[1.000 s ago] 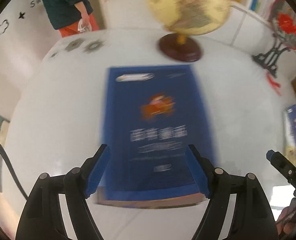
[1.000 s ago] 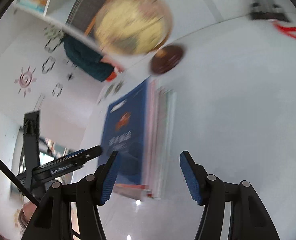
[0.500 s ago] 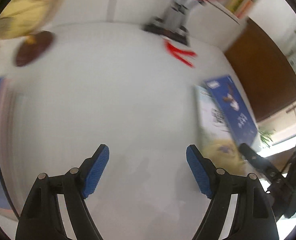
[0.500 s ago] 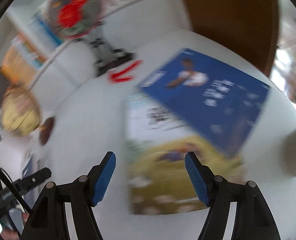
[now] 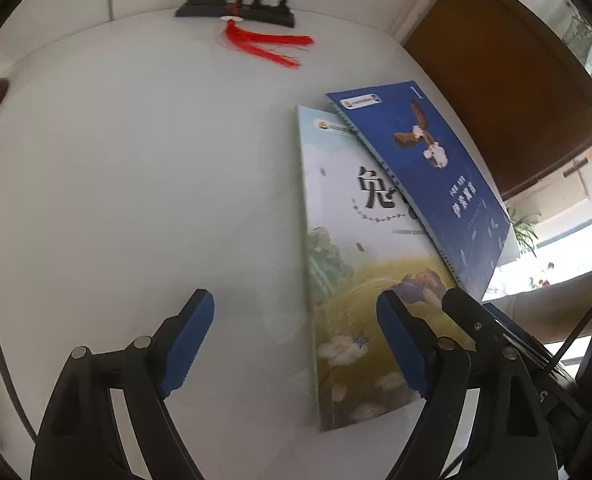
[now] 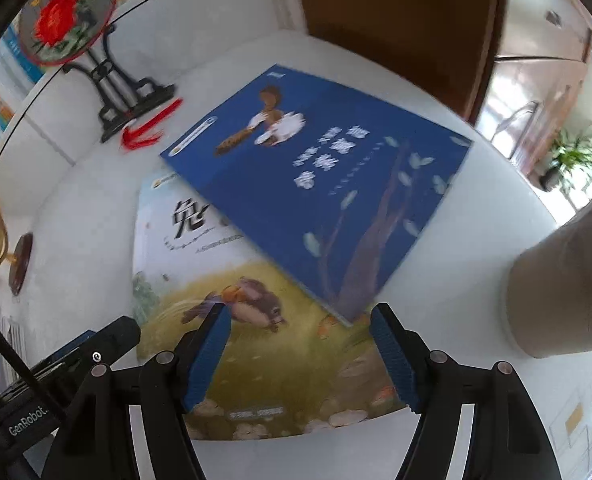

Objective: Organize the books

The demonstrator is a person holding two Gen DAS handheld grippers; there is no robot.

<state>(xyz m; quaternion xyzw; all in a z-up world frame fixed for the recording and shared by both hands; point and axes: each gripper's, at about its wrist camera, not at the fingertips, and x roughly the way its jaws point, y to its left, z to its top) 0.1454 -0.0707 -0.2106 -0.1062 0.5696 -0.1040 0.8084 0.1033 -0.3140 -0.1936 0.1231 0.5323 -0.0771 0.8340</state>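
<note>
Two books lie on the white table. A blue book with a bird on its cover (image 5: 436,184) (image 6: 320,192) lies askew on top of a larger picture book with a yellow field and black characters (image 5: 356,280) (image 6: 223,280). My left gripper (image 5: 296,340) is open and empty, hovering over bare table just left of the picture book. My right gripper (image 6: 300,352) is open and empty, above the near end of the picture book, close to the blue book's near corner. The right gripper's tip also shows in the left wrist view (image 5: 480,320).
A black ornament stand (image 5: 235,4) (image 6: 123,100) with a red tassel (image 5: 267,46) stands at the table's far edge. A globe on a brown base (image 6: 19,264) is at the left. A beige cylinder (image 6: 564,288) stands at the right. A brown door lies beyond the table.
Both grippers swung right, away from the blue book stack by the globe, and now face the two overlapping books. Both stayed open and empty.
</note>
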